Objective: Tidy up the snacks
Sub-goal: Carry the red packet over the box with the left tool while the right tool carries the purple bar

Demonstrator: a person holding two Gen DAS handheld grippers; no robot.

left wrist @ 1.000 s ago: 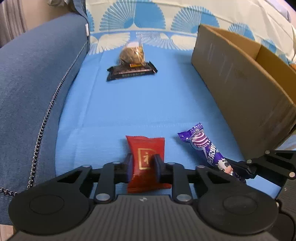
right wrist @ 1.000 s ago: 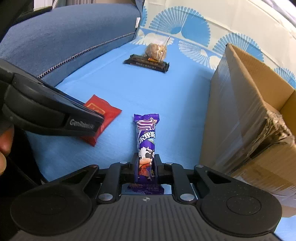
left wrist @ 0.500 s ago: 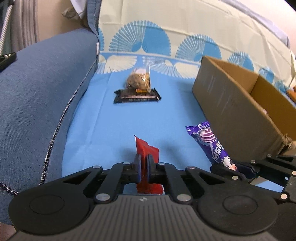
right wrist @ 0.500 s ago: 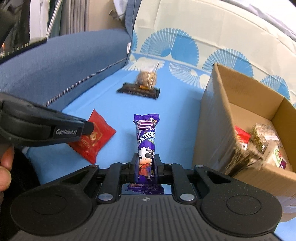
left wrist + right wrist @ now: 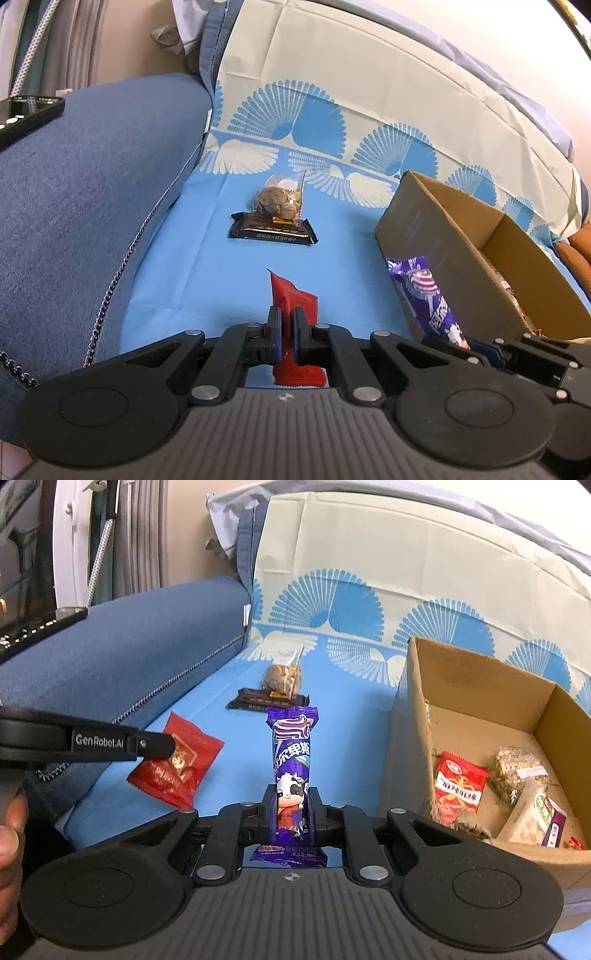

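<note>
My left gripper (image 5: pixel 287 320) is shut on a red snack packet (image 5: pixel 293 297), held edge-on and lifted above the blue sofa cover (image 5: pixel 207 273). The same red packet (image 5: pixel 181 762) shows in the right wrist view, pinched by the left gripper (image 5: pixel 162 744). My right gripper (image 5: pixel 292 805) is shut on a purple candy packet (image 5: pixel 293 753), which stands upright between the pads. That purple packet (image 5: pixel 424 291) also appears at the right of the left wrist view. An open cardboard box (image 5: pixel 480 723) stands to the right with several snacks inside.
A black bar packet (image 5: pixel 273 230) and a clear bag of brown snacks (image 5: pixel 280 197) lie farther back on the blue cover. A blue sofa armrest (image 5: pixel 92 177) rises on the left, with a dark phone (image 5: pixel 26 110) on top. A person's fingers (image 5: pixel 9 845) show at the left edge.
The left gripper closed on the red packet and lifted it, turning it edge-on. The right gripper rose with the purple packet, and the box's inside came into view.
</note>
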